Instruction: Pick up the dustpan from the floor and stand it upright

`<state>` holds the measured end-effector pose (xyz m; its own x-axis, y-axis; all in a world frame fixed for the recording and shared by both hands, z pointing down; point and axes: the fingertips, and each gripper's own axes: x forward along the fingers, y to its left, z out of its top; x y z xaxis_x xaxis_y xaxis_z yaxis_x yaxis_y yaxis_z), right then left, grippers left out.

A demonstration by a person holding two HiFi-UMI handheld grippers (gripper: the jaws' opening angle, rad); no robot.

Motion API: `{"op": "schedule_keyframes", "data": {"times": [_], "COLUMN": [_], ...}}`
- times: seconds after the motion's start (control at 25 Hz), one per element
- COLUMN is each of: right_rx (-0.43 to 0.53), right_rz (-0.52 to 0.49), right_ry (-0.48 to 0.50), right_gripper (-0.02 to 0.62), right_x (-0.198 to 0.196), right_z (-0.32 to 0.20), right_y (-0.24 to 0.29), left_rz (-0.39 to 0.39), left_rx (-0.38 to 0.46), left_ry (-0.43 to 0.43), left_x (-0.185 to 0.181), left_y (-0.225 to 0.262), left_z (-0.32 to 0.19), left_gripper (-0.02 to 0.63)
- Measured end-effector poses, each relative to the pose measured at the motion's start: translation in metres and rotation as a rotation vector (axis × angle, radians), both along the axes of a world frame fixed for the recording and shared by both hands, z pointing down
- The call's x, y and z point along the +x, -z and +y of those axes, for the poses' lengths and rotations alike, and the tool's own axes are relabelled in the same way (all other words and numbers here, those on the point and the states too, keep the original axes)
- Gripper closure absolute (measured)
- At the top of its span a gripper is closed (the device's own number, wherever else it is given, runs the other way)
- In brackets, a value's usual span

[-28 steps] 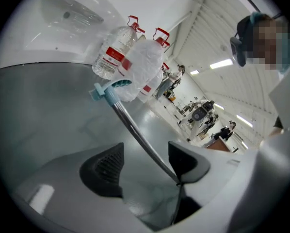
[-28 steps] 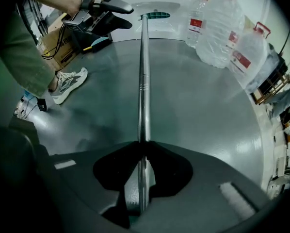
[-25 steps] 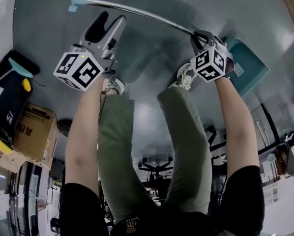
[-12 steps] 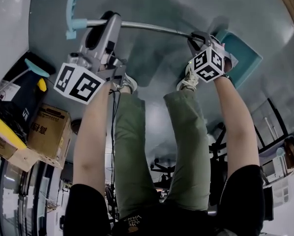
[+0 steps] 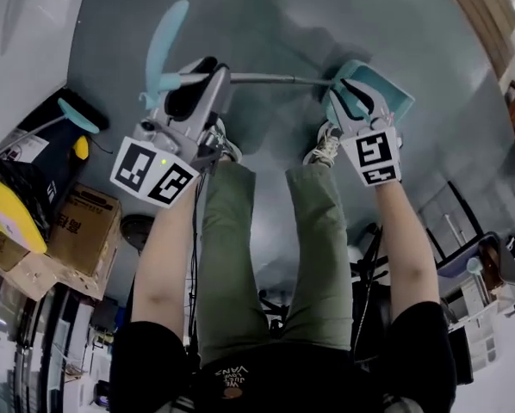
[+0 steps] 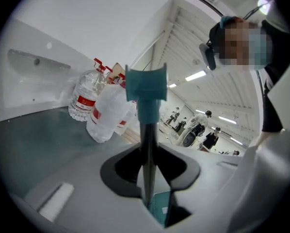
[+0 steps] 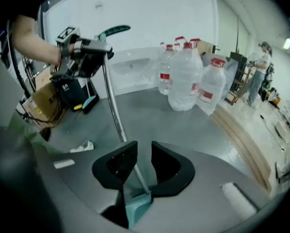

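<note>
My left gripper (image 5: 207,77) has just been closing and now clamps the dustpan (image 5: 387,93) by its metal pole (image 5: 270,79), near the teal handle (image 5: 163,46). My right gripper (image 5: 350,95) has been opening. The pole seems loose between its parted jaws, by the pan. The pole crosses in front of my shoes (image 5: 325,149). Water bottles (image 7: 186,76) with red labels stand by the wall; their print, like the cardboard box's (image 5: 77,231), is unreadable.

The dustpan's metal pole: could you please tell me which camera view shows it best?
The right gripper view: the pole runs nearly full length, pan to teal handle. The head view shows a foreshortened stretch; the left gripper view only a short end-on piece.
</note>
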<state>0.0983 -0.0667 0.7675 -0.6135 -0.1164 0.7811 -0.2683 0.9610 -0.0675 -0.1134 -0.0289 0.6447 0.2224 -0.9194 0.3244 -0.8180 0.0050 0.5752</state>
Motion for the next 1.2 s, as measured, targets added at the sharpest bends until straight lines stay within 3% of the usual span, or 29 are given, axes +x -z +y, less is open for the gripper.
{"op": "schedule_keyframes", "data": {"times": [0.24,0.36,0.64,0.8,1.2], "right_rx": [0.029,0.057,0.102,0.112,0.049], "right_rz": [-0.237,-0.352,-0.52,-0.523,-0.491], "right_ry": [-0.132,-0.151,-0.203,-0.191,-0.141], "right_gripper": [0.509,0.509,0.515,0.546,0.546], "right_x": [-0.053,-0.085,-0.141,-0.173,-0.264], "right_z": [-0.013,-0.01,-0.012,0.004,0.055], "right_y": [0.139,0.205,0.319,0.339,0.338], "left_rz": [-0.07,-0.113,-0.289,-0.356,-0.445], "left_rx": [-0.003,0.002,-0.002,-0.022,-0.069], "left_ry": [0.062,0.092,0.127,0.181,0.342], "left_x": [-0.043,-0.07,-0.134,-0.19,-0.347], "left_y": [0.044,0.065,0.11,0.119,0.126], "left_z": [0.019,0.033,0.066,0.098,0.189], "left_gripper": [0.469,0.469,0.469,0.469,0.469]}}
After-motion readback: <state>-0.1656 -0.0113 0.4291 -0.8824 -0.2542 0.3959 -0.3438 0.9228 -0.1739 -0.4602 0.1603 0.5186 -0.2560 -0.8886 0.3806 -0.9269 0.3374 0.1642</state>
